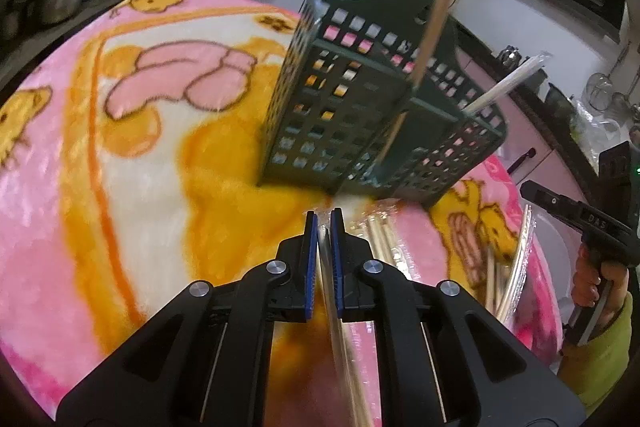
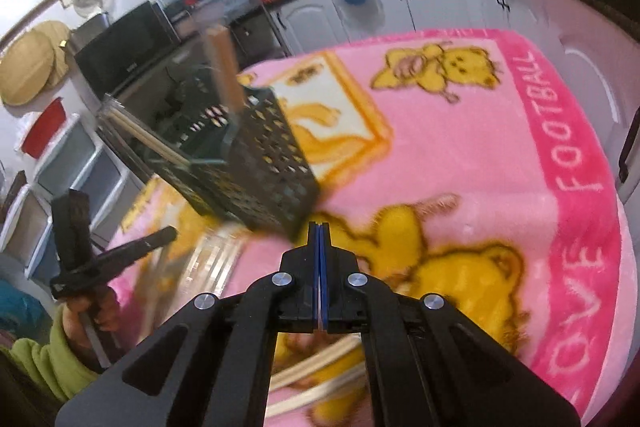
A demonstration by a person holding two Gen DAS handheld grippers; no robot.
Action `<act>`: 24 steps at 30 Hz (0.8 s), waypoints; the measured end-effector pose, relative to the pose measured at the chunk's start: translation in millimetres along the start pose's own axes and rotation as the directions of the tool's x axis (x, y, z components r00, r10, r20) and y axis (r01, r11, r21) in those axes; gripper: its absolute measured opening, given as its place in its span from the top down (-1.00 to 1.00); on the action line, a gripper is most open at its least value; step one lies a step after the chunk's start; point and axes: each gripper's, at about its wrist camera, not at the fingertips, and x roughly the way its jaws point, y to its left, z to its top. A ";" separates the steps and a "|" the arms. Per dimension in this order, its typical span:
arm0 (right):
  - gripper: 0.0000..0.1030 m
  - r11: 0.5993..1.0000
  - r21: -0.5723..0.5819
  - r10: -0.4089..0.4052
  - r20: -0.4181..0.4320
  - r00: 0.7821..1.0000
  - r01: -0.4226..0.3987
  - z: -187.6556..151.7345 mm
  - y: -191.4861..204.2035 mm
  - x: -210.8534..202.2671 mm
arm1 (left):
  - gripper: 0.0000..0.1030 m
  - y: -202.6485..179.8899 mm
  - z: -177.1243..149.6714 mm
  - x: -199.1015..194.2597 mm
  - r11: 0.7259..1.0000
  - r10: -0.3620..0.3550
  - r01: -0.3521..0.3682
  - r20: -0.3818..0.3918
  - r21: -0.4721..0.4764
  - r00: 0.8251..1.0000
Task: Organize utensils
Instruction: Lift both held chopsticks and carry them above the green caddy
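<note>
both grippers sit low over the pink cartoon blanket (image 2: 460,155). my left gripper (image 1: 324,227) is clamped on a wrapped pair of chopsticks (image 1: 340,339) running back between its blue pads, and my right gripper (image 2: 319,239) is pressed fully together, apparently on clear wrapper (hard to tell through the blur). ahead stands the dark green slotted basket (image 1: 344,107), with two wrapped pairs (image 1: 434,19) leaning out of it. more wrapped chopsticks (image 1: 384,231) lie on the blanket just beside its base.
</note>
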 end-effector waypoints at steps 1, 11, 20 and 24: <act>0.99 1.000 -0.001 0.006 0.010 1.000 -0.006 0.5 3.4 -2.9 | 0.93 -2.3 1.0 -3.4 1.000 -0.007 0.007 0.008 0.002 1.000; 0.99 0.998 -0.062 0.011 0.118 0.993 -0.003 8.0 51.6 -38.5 | 0.94 -25.0 12.7 -30.2 0.998 -0.045 0.042 0.058 0.052 0.997; 0.99 0.995 -0.098 0.013 0.162 0.987 0.003 8.3 75.8 -56.0 | 0.94 -50.5 24.9 -49.1 0.991 -0.070 0.060 0.091 0.118 0.993; 0.99 0.993 -0.115 0.012 0.181 0.983 0.009 9.4 84.9 -64.4 | 0.94 -60.7 28.7 -53.9 0.988 -0.077 0.063 0.102 0.141 0.992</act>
